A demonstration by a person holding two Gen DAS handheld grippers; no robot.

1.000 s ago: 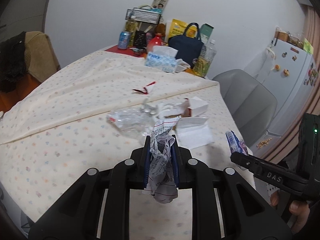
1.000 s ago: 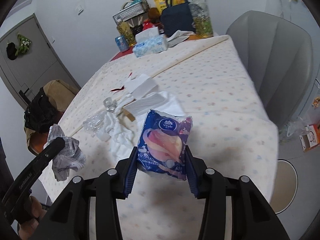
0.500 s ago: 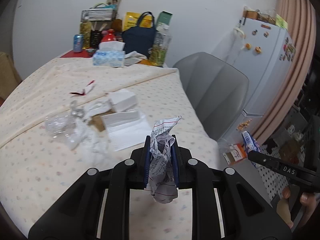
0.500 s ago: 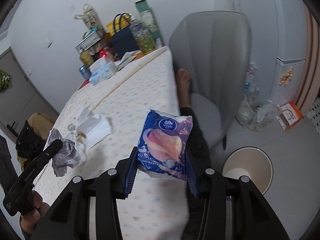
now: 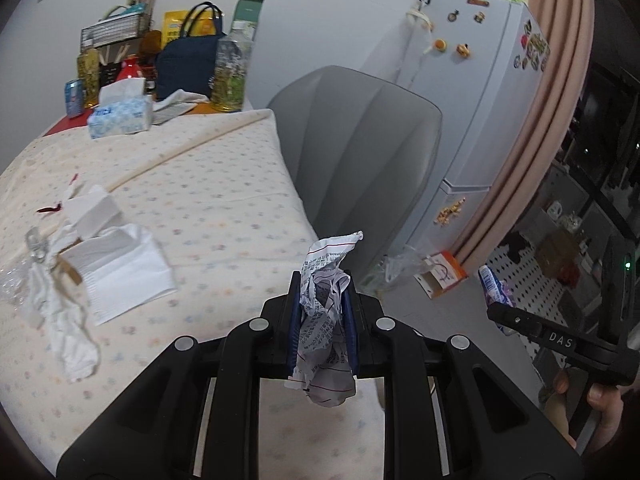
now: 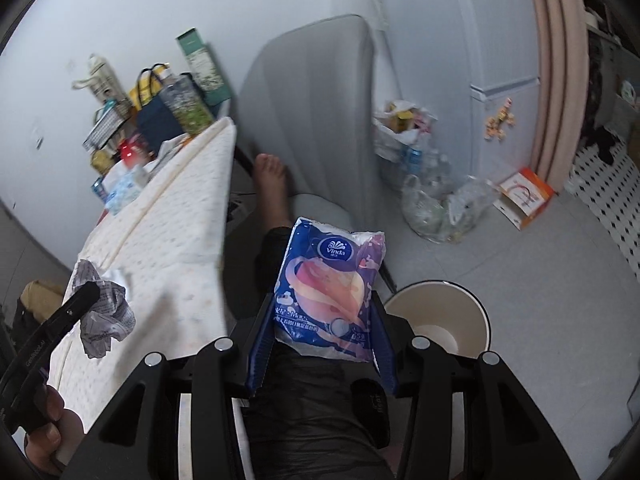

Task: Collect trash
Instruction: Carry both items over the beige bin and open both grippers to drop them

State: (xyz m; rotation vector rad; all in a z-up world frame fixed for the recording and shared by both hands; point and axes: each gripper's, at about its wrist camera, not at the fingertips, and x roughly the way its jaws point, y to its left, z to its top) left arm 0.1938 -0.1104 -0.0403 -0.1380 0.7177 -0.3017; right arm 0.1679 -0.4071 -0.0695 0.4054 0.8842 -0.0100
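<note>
left gripper (image 5: 322, 320): blue pads pinched nearly together on a crumpled printed paper (image 5: 326, 312); small black print on it, not readable; red line along its edge
right gripper (image 6: 320, 336): jaws part open, clamped on both sides of a blue tissue pack (image 6: 330, 292)
pack writing: "Vinda" in a white-ringed oval at the top; a line of Chinese text lower down, too small to read
gripper writing: "DAS" visible on the right gripper's arm in the left wrist view
trash on table: white napkins (image 5: 116, 272), white folded card (image 5: 90, 210), clear plastic and a red scrap at the left edge, all lying loose on the cloth
table (image 5: 208, 208): cream cloth with small pastel dots, a fold ridge running diagonally
far end of table: blue-white tissue box (image 5: 120, 114), navy bag (image 5: 184, 70), bottle with green label (image 5: 232, 76), soda can, wire basket; labels blurred
bin (image 6: 438, 324): round, white inside, dark rim, on the grey floor just right of the pack in the right wrist view
room: grey chair (image 5: 360, 136) at the table edge, white fridge (image 5: 480, 92) with magnets, pink curtain, clear bag of bottles on the floor, orange-white box (image 6: 524, 196)
person: bare foot and dark-clad leg beside the table
</note>
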